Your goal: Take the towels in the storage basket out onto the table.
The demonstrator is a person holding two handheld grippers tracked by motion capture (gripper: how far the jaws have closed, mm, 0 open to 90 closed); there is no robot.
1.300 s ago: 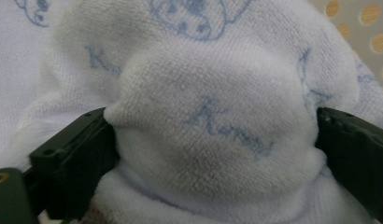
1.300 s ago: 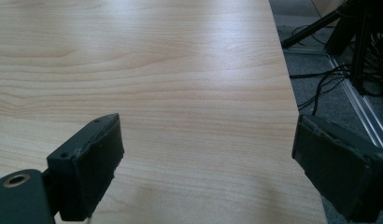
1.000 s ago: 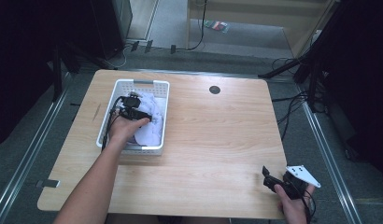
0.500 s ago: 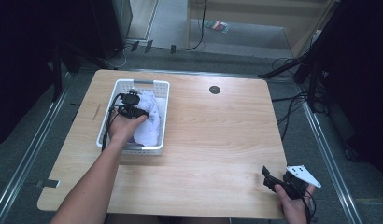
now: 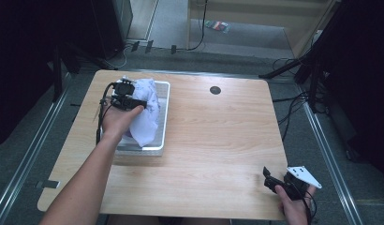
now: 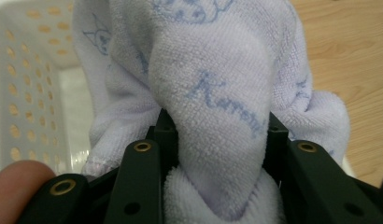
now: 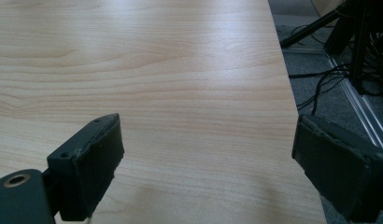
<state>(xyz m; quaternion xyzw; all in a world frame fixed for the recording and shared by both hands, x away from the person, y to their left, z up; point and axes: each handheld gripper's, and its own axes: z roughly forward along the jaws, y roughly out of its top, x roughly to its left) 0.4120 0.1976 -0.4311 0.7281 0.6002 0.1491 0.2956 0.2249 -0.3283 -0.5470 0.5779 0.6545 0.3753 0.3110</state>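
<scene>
At the left of the high view, the left gripper [image 5: 134, 104] was seen clamped on a bunched fold of the pale lilac towel [image 5: 145, 112], a thick wad of terry (printed with faint blue lettering) being pinched between the black jaws. The towel was held above the white perforated basket [image 5: 164, 115], its loose length hanging straight down from the grip toward the basket floor. Far to the right, at the table's [image 5: 218, 140] near corner, the right gripper [image 5: 270, 179] was held with jaws apart on nothing, well apart from the towel.
</scene>
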